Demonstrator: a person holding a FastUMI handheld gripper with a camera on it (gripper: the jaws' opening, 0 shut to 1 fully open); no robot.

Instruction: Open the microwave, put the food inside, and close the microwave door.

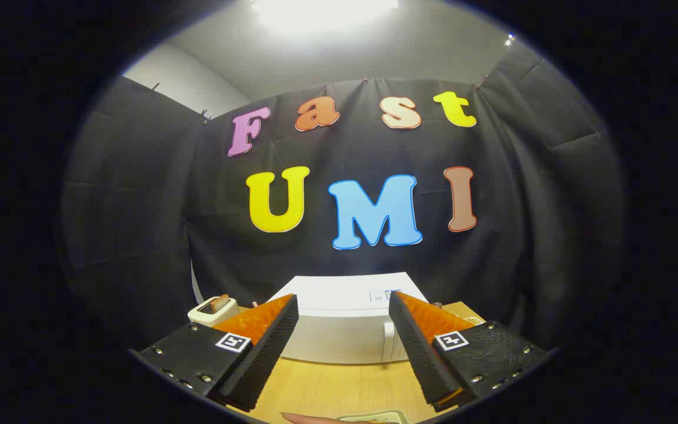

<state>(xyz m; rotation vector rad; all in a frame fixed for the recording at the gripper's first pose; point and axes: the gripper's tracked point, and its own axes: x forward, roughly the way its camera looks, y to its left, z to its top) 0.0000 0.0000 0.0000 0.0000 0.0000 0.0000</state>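
On the far left of the desk [339, 386], beyond the left finger, sits a small white toaster [214, 309] with a brown slice standing in its slot. The claw [344, 344] hovers above the wooden surface with its two ribbed fingers spread wide and nothing between them; it is released and empty. Straight ahead, framed in the gap between the fingers, stands the white microwave [348, 324], door shut, its vertical handle [387, 341] just inside the right finger. At the near edge, below the fingers, a pale tray rim [374, 418] peeks in, with a fingertip [306, 418] beside it; whether it holds the food, I cannot tell.

The task looks barely begun, with the door yet to be opened. The likely trouble is at the handle: it sits off to the right of the claw's centre, so a straight approach could bump the door face or catch one finger only, and a hard pull might slide the light microwave across the desk.
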